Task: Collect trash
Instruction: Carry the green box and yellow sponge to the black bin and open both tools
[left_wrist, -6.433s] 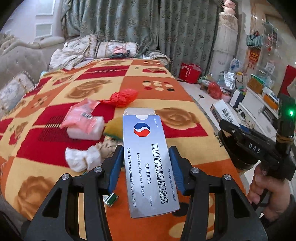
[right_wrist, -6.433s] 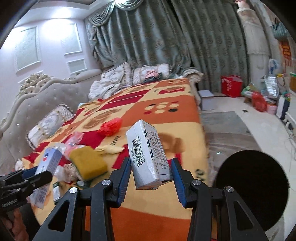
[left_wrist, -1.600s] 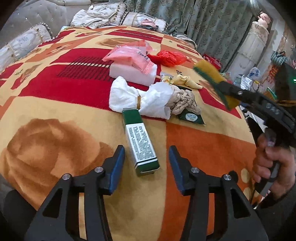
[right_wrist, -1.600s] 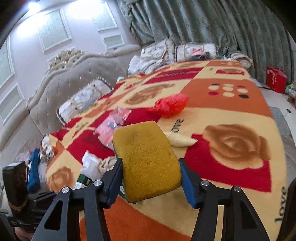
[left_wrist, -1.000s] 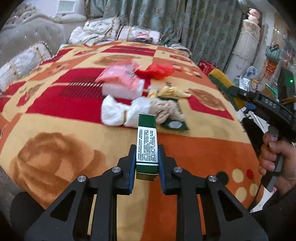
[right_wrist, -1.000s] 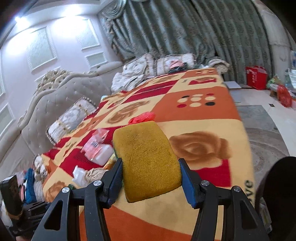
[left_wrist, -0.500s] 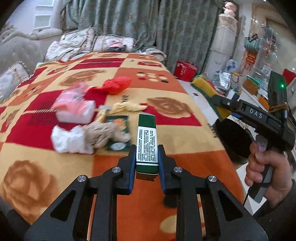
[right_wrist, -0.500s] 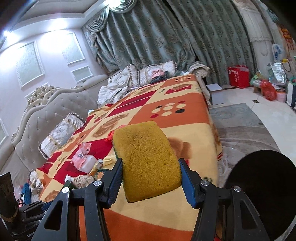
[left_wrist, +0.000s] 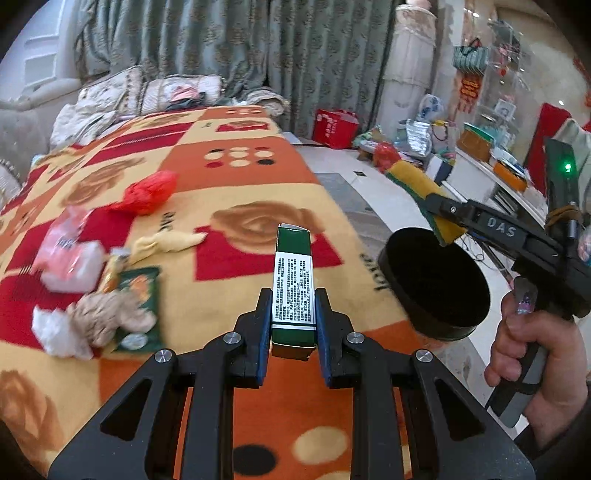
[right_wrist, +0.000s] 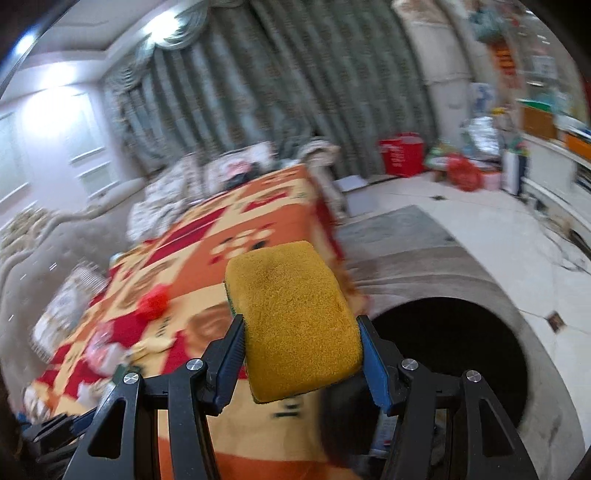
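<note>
Swinging away from the bed, both grippers have come closer to the black bin (left_wrist: 436, 284). The left gripper (left_wrist: 293, 325) still squeezes the green box (left_wrist: 293, 280); the right gripper (right_wrist: 301, 354) still clamps the yellow sponge (right_wrist: 295, 321).

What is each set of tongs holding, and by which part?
Left tongs: slim green box, clamped by its long sides near the near end. Right tongs: yellow sponge, gripped across its side edges at the near end.

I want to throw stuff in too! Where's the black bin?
The black bin stands on the floor by the bed's right edge in the left wrist view, just below the sponge the right gripper holds.
</note>
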